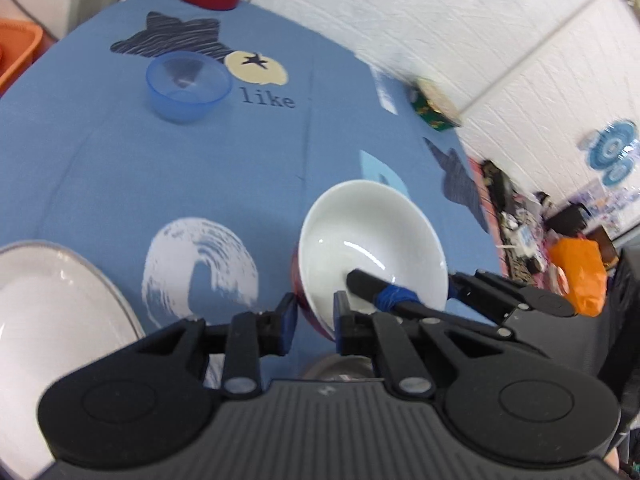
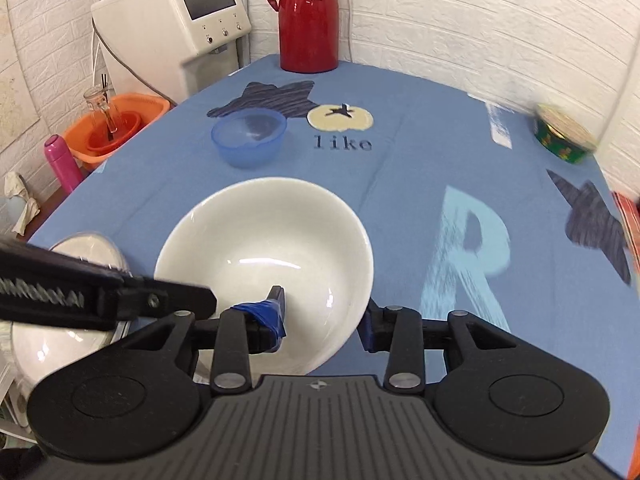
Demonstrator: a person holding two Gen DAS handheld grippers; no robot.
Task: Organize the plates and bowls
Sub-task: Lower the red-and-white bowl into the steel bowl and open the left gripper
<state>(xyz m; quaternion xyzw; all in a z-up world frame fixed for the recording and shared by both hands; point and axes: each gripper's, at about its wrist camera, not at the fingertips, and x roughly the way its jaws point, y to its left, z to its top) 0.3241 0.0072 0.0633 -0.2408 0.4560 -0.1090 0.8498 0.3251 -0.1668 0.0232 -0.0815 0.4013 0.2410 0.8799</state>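
A white bowl (image 1: 372,240) with a red outside is held tilted above the blue tablecloth (image 1: 100,184). My left gripper (image 1: 316,316) is shut on its near rim, one pad outside on the red wall and one inside. My right gripper (image 2: 324,312) straddles the bowl (image 2: 264,248) at another part of the rim. Its blue-taped finger (image 2: 272,312) is inside and the other is outside, with a wide gap, so it is open. A white plate with a silver rim (image 1: 48,304) lies at the left. A translucent blue bowl (image 2: 250,138) stands farther back.
A red thermos jug (image 2: 308,20) stands at the table's far edge and a green tin (image 2: 564,136) at the right edge. Off the table to the left are a water dispenser (image 2: 172,28), an orange basin (image 2: 116,124) and a pink bottle (image 2: 62,164). A grey metal rim (image 1: 340,368) shows under the bowl.
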